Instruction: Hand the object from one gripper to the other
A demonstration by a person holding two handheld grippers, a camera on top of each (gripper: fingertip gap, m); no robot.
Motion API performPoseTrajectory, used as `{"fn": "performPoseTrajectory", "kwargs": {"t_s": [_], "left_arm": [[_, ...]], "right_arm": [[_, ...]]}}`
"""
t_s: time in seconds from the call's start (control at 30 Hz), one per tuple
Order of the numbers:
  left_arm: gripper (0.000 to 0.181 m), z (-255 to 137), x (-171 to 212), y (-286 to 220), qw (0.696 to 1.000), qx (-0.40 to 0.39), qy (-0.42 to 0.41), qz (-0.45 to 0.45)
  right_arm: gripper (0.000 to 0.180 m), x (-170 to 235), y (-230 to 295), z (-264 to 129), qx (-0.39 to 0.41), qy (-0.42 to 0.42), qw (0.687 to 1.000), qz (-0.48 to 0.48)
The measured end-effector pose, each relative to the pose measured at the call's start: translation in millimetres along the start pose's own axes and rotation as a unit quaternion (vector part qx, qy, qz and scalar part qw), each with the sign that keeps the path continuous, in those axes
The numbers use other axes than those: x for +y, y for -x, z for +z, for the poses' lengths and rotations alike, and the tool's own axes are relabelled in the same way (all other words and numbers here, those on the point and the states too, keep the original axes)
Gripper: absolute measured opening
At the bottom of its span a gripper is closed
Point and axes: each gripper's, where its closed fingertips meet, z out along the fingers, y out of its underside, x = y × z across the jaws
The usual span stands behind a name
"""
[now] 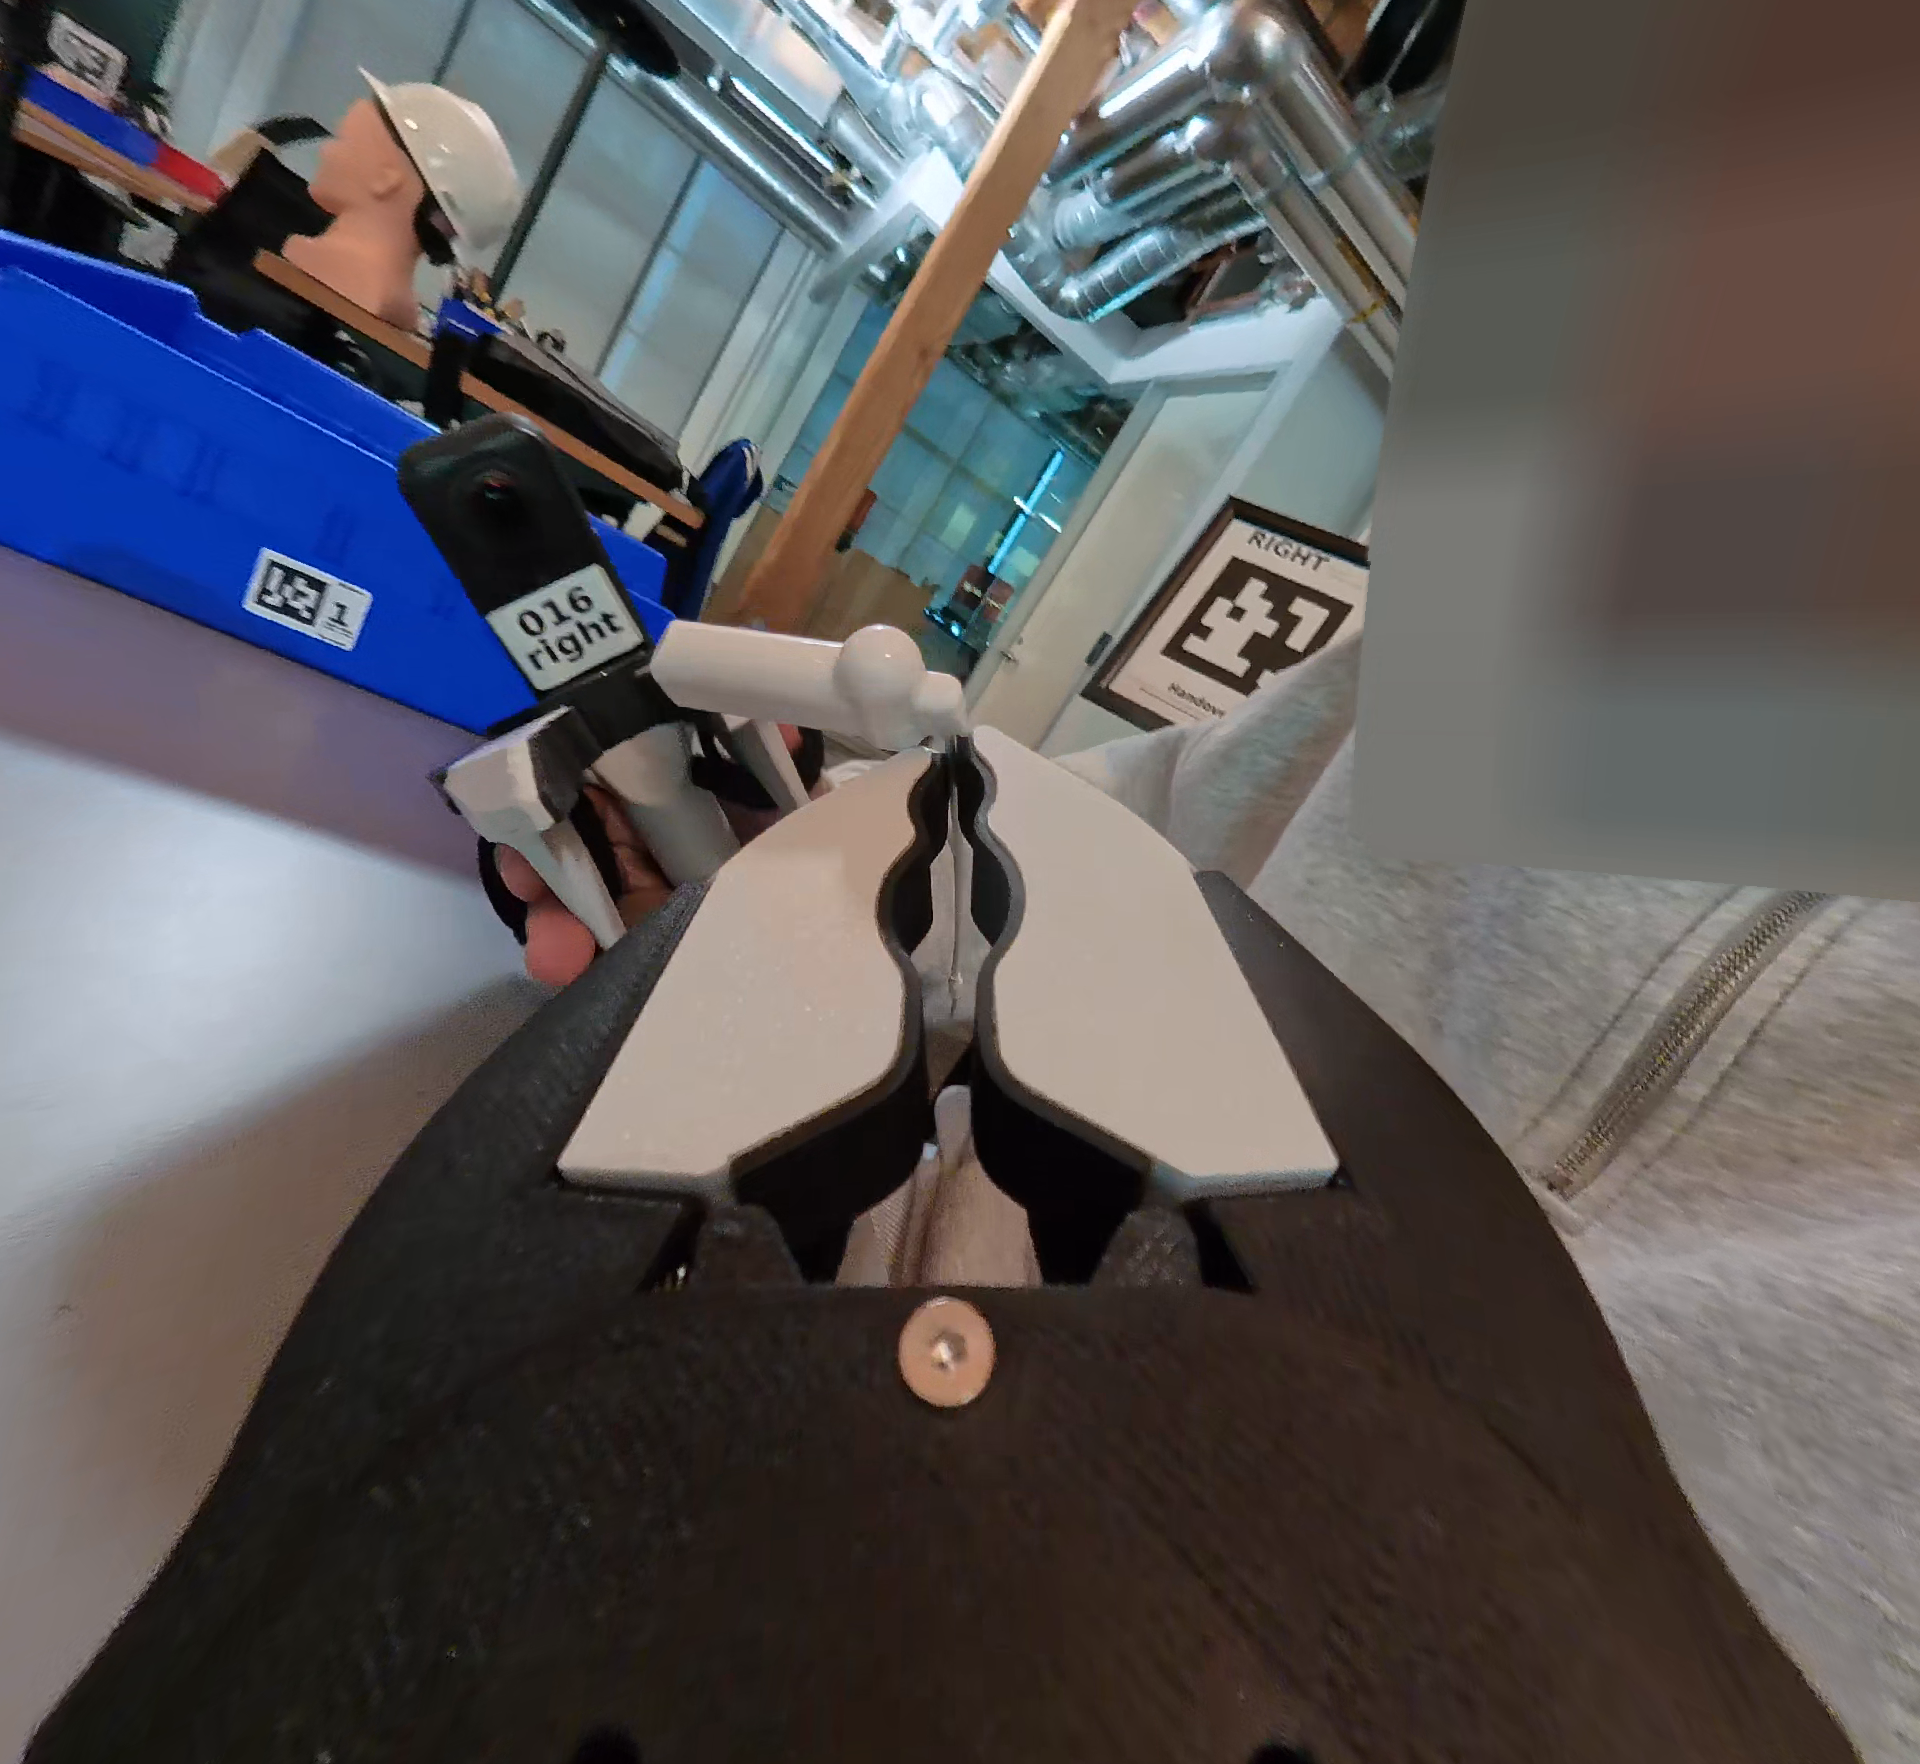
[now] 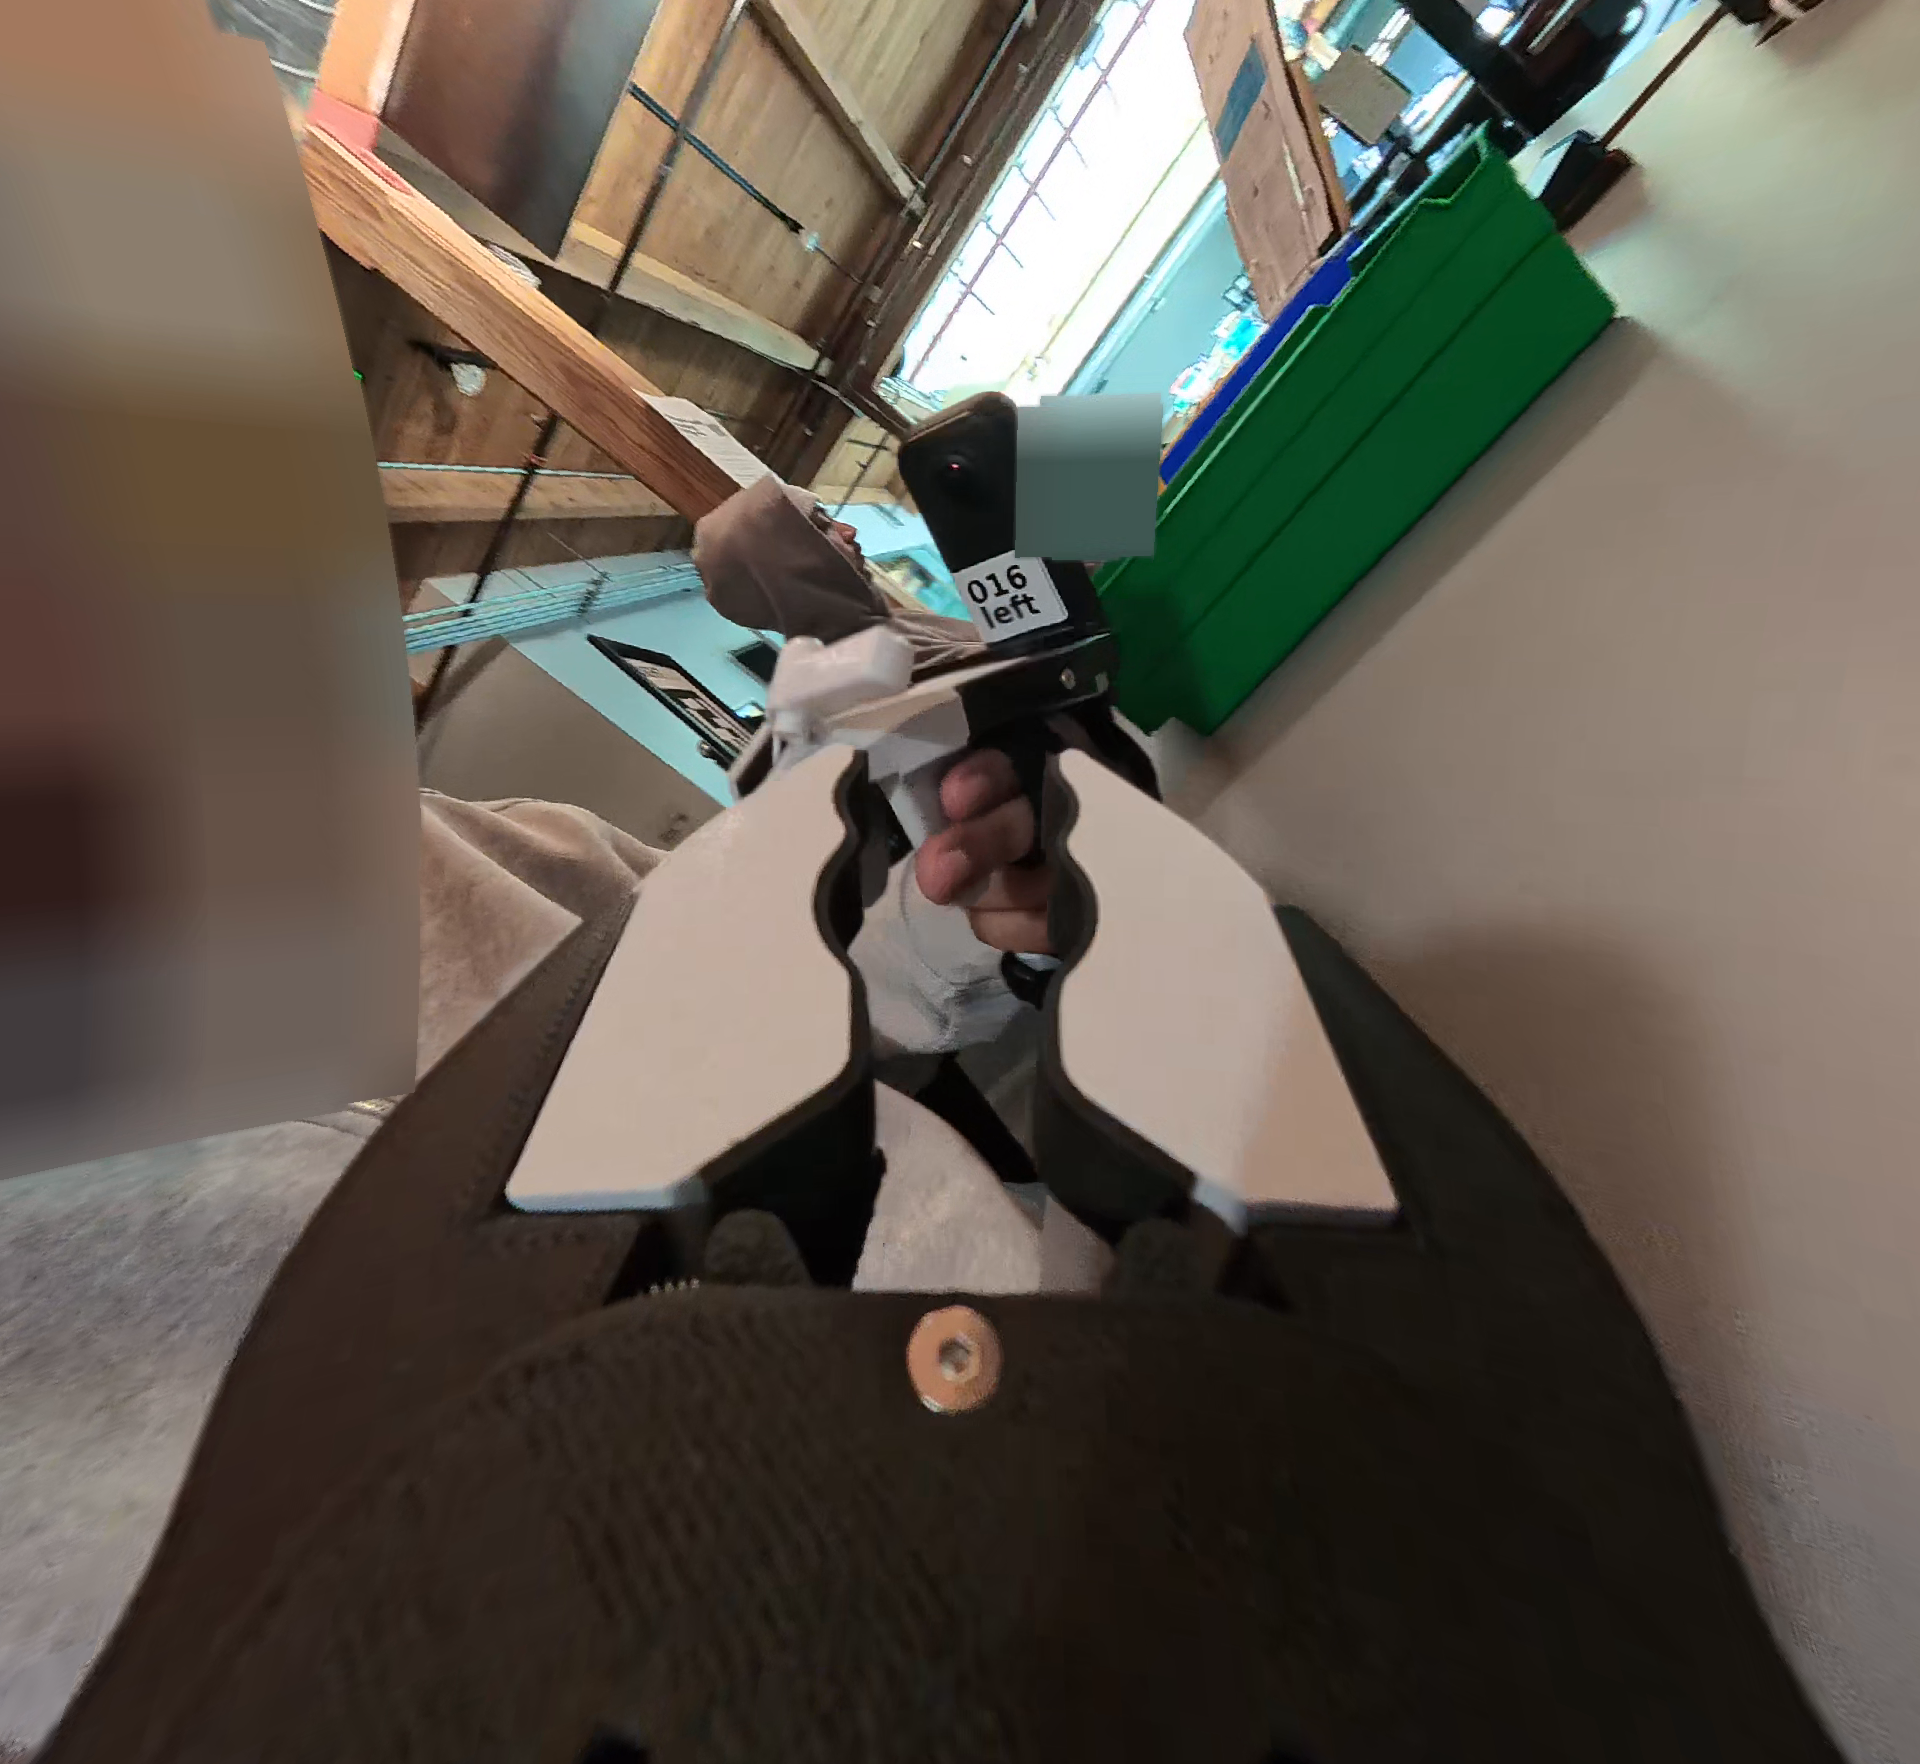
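Note:
A small white plastic object with a rounded knob sits at my left gripper's tips. My left gripper is shut on a thin white part of it that runs down between the jaws. In the right wrist view the same object sticks out from the left gripper, just beyond my right gripper's left fingertip. My right gripper is open and empty, with its jaws wide apart. It also shows in the left wrist view, to the left of the object. A hand holds each gripper.
A blue bin stands on the pale table at the left, and a green bin at the right. The person's grey sweatshirt is close by. A mannequin head with a white hard hat and a framed marker sign stand farther back. Tip to tip, the grippers are about 6 centimeters apart.

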Motion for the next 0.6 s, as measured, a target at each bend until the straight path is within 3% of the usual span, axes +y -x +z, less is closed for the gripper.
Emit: {"fn": "performPoseTrajectory", "kwargs": {"t_s": [0.03,0.6], "left_arm": [[0.001,1.7,3.7,-1.5,1.000,0.005,0.011,0.000],[0.001,8.7,28.4,-2.5,0.997,0.020,0.077,-0.015]], "right_arm": [[0.033,0.1,2.0,0.9,-0.010,-0.002,1.000,0.009],[0.015,11.5,27.7,10.4,-0.097,0.024,0.994,0.051]]}}
